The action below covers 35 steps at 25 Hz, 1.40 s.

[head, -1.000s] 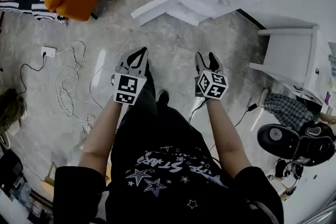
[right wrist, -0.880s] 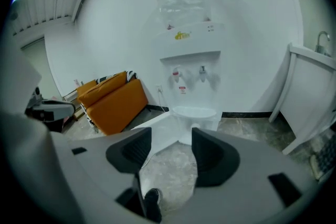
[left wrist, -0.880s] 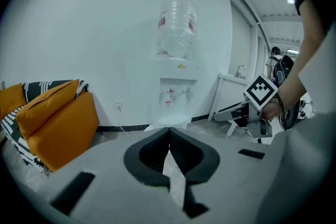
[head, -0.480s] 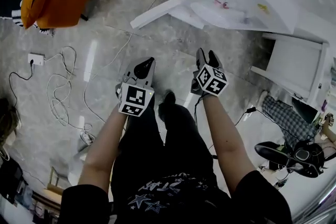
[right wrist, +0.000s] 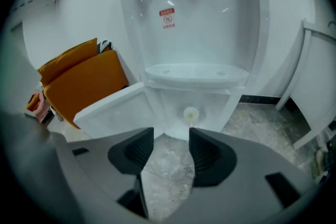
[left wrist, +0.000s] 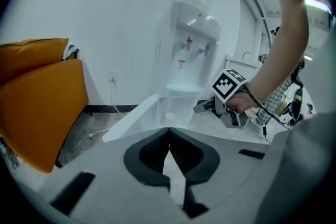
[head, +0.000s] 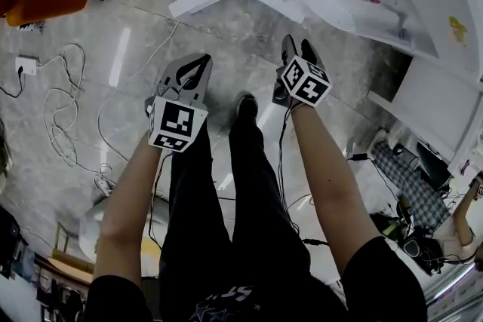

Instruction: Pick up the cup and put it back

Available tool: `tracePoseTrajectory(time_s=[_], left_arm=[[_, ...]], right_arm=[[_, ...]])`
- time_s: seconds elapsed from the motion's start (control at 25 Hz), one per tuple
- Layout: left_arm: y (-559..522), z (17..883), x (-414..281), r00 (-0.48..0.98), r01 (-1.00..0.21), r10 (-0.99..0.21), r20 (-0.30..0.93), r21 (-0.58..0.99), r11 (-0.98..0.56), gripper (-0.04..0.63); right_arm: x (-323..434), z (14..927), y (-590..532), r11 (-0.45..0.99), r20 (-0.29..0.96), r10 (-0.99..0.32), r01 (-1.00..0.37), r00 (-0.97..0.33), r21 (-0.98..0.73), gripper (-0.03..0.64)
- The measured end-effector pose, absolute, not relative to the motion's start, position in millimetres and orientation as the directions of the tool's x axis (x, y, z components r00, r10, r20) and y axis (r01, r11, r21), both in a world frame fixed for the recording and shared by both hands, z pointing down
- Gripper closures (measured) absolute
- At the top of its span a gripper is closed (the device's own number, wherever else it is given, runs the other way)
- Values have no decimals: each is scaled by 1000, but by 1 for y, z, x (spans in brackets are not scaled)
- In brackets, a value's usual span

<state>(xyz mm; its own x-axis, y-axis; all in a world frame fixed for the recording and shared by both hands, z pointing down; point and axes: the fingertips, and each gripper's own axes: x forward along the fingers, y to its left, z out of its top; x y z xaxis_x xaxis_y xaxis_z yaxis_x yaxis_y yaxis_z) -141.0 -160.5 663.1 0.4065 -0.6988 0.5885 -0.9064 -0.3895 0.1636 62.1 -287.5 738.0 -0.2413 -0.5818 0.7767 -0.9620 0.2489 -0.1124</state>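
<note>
While the cup (right wrist: pixel 190 113) is sitting untouched in the low compartment of the water dispenser (right wrist: pixel 195 18), we are judging this to be the approach, the first step of the task: nothing is picked up yet. We are holding both tools out over the floor (head: pixel 113 26), pointing down toward the foot of the machine, and both are well apart from the cup.

The left hand-held gripper (left wrist: pixel 169 129) is showing its jaws pressed together at the tips, with nothing in them. The right hand-held gripper (right wrist: pixel 171 132) is keeping its jaws apart, having just closed them a little, and only bare floor is showing in the gap. The cup is lining up just beyond that gap, so we are taking the right one as the likelier to grasp. The next move is calling for a low reach into the compartment, with the jaws on either side of the small pale cup before closing.

The compartment's door (right wrist: pixel 113 113) is hanging open on the left of the path, and the drip shelf (right wrist: pixel 194 73) is jutting out above the opening, so the way in is looking tight. An orange cushion (right wrist: pixel 84 78) is leaning against the wall further left, loose cables (head: pixel 68 109) are trailing across the floor, and a white piece of furniture (head: pixel 423 98) is standing to the right.
</note>
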Motion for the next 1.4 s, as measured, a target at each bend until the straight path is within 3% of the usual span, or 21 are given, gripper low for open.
tracePoseTrajectory(time_s=[0.36,0.84,1.16,1.28,1.32,1.4], left_arm=[[-192,771,-149,261,-965,-757,599,136,-225,586],[-230,882,-131,298,-954,-750,590,163,-251,586],[-245,913,-148,297,-955,-766,570,166,-246,586],[-244,914,-146,301,-953,-775,556,167,-251,586],[-243,915,-145,303,-953,-775,555,165,-255,586],[-240,917,-144,301,-953,-770,562,156,-259,586]], right_arm=[[98,872,-336,241,786,-578,-966,-221,-95,405],[93,988,-425,150,751,-638,-984,-171,-97,419],[84,1016,-453,141,730,-674,-990,-109,-18,478],[86,1014,-459,143,721,-685,-990,-99,0,517],[86,1014,-460,156,726,-680,-988,-103,6,561],[86,1013,-460,179,727,-675,-984,-125,-4,565]])
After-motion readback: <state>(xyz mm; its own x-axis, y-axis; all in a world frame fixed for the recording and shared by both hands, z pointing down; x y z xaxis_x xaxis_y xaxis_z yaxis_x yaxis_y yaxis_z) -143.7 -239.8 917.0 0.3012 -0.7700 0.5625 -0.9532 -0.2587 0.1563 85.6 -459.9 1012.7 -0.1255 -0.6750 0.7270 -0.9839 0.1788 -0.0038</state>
